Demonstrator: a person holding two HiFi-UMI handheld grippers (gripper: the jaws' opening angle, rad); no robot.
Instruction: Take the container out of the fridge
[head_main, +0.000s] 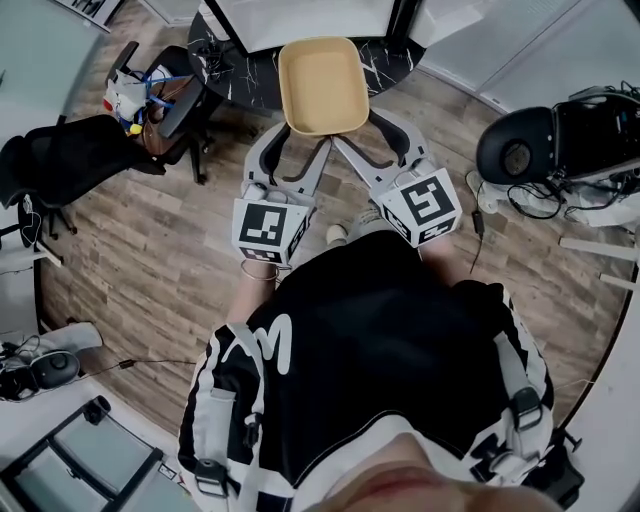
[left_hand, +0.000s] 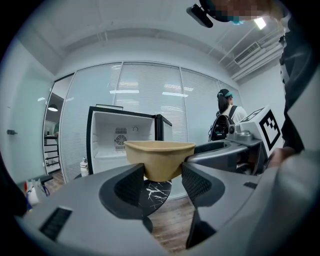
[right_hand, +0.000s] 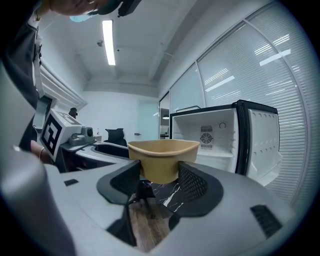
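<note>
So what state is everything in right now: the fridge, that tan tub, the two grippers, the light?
Fridge: door open, nothing to see on the shelf that shows.
Container: empty, upright, out of the fridge, held in the air.
Left gripper: shut on the container's near left corner.
Right gripper: shut on its near right corner.
Ceiling light: on.

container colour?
Plain tan, no pattern. The container shows best in the head view, held by both grippers.
</note>
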